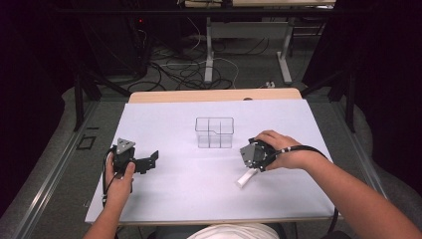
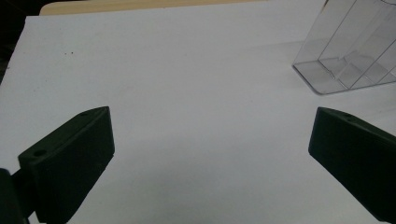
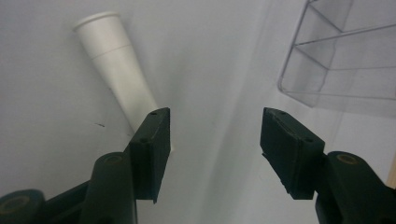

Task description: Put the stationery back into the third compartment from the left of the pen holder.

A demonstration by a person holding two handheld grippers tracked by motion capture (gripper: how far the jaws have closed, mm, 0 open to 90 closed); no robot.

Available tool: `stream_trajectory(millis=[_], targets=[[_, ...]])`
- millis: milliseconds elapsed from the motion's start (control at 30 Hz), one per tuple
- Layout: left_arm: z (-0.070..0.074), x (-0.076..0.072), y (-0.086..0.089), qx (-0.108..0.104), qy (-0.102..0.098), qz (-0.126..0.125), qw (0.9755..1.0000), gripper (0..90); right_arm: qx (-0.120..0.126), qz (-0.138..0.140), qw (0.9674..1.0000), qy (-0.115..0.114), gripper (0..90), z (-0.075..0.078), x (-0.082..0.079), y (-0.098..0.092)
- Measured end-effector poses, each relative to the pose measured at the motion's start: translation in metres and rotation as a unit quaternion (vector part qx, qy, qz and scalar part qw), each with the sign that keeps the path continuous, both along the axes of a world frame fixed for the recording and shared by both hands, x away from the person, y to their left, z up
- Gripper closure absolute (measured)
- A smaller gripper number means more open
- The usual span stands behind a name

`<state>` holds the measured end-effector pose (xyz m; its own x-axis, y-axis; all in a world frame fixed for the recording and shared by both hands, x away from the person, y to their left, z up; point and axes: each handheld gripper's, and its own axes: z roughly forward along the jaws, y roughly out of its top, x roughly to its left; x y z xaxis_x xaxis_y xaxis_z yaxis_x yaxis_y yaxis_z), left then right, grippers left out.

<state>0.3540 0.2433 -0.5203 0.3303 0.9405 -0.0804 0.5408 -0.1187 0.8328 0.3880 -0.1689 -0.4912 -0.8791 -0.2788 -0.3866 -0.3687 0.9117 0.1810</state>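
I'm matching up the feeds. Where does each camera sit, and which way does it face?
High view: above the person's side, looking forward and down on the table; both forearms, left tool, right tool.
Left gripper view: on the left tool, facing along open jaws.
Right gripper view: on the right tool, jaws apart beside the tube.
All share the organizer.
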Motion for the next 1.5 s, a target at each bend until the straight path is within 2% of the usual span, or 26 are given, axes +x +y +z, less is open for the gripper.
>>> stream_trajectory(millis=[33,67,133,167,233,267,367,400,433,500,533,633,667,733,800,967,1000,1033,1067,1100,1133,1167,1267,1300,1400,1500], targets=[[0.0,0.0,0.0,0.0,0.001,0.0,1.0,0.3,-0.008,0.014,0.9999,0.0,43.2,0.0,0.001,0.001],[0.0,0.0,0.001,0.001,0.004,0.0,1.0,0.3,-0.004,0.011,0.9999,0.001,44.2,-0.002,-0.002,0.001],[0.0,0.0,0.001,0.003,0.002,0.001,1.0,0.3,-0.013,0.021,0.9997,0.009,46.3,-0.005,-0.003,0.002],[0.0,0.0,0.001,0.001,0.002,0.002,1.0,0.3,-0.018,0.035,0.9992,0.011,46.7,-0.005,-0.002,0.004],[0.0,0.0,0.002,-0.002,0.001,0.003,1.0,0.3,-0.022,0.036,0.999,0.015,46.8,-0.007,-0.004,0.004],[0.0,0.0,0.002,-0.001,0.003,0.003,1.0,0.3,-0.032,0.045,0.9982,0.022,47.7,-0.009,-0.004,0.006],[-0.001,0.0,0.002,-0.001,0.005,0.003,1.0,0.3,-0.039,0.057,0.9972,0.028,47.9,-0.01,-0.005,0.008],[-0.001,0.0,0.002,-0.001,0.005,0.003,1.0,0.3,-0.045,0.058,0.9966,0.038,48.0,-0.011,-0.006,0.009],[-0.001,0.0,0.002,-0.001,0.005,0.003,1.0,0.3,-0.045,0.058,0.9966,0.038,48.0,-0.011,-0.006,0.009],[-0.001,0.001,0.002,0.001,0.005,0.003,1.0,0.3,-0.024,0.057,0.9976,0.032,48.6,-0.014,-0.008,0.008],[-0.001,0.001,0.002,0.001,0.005,0.003,1.0,0.3,-0.046,0.065,0.9958,0.046,49.0,-0.012,-0.008,0.009],[-0.001,0.001,0.002,0.001,0.005,0.002,1.0,0.3,-0.057,0.063,0.9952,0.049,49.6,-0.013,-0.009,0.009],[-0.001,0.001,0.002,0.001,0.005,0.002,1.0,0.3,-0.049,0.066,0.9959,0.04,50.2,-0.017,-0.009,0.008],[-0.001,0.001,0.002,0.001,0.005,0.003,1.0,0.3,-0.068,0.068,0.994,0.051,51.1,-0.018,-0.008,0.009],[-0.001,0.001,0.002,0.002,0.005,0.003,1.0,0.3,-0.075,0.062,0.9934,0.06,51.6,-0.018,-0.009,0.009],[-0.002,0.001,0.002,0.0,0.005,0.003,1.0,0.3,-0.076,0.067,0.9933,0.055,52.7,-0.025,-0.009,0.01],[-0.002,0.001,0.002,-0.001,0.004,0.003,1.0,0.3,-0.09,0.074,0.9911,0.064,53.2,-0.026,-0.007,0.012],[-0.002,0.001,0.002,-0.001,0.004,0.003,1.0,0.3,-0.094,0.069,0.991,0.066,53.5,-0.027,-0.008,0.011],[-0.002,0.001,0.001,-0.001,0.004,0.002,1.0,0.3,-0.094,0.069,0.991,0.066,53.5,-0.027,-0.008,0.011],[-0.002,0.001,0.001,0.0,0.004,0.002,1.0,0.3,-0.076,0.072,0.9931,0.051,54.2,-0.032,-0.009,0.011],[-0.002,0.001,0.001,0.0,0.005,0.002,1.0,0.3,-0.088,0.077,0.9915,0.055,54.6,-0.031,-0.008,0.012],[-0.003,0.001,0.001,-0.001,0.005,0.002,1.0,0.3,-0.089,0.075,0.9915,0.057,55.1,-0.033,-0.008,0.011],[-0.003,0.001,0.001,0.001,0.006,0.0,1.0,0.3,-0.111,0.08,0.9887,0.06,56.3,-0.032,-0.005,0.012],[-0.003,0.001,0.001,0.001,0.006,0.0,1.0,0.3,-0.11,0.075,0.9895,0.057,56.9,-0.032,-0.005,0.01],[-0.003,0.001,0.001,0.001,0.006,-0.002,1.0,0.3,-0.115,0.079,0.9885,0.058,58.1,-0.033,-0.002,0.009],[-0.003,0.001,0.001,0.002,0.007,-0.002,1.0,0.3,-0.113,0.072,0.9892,0.059,58.3,-0.034,-0.001,0.007]])
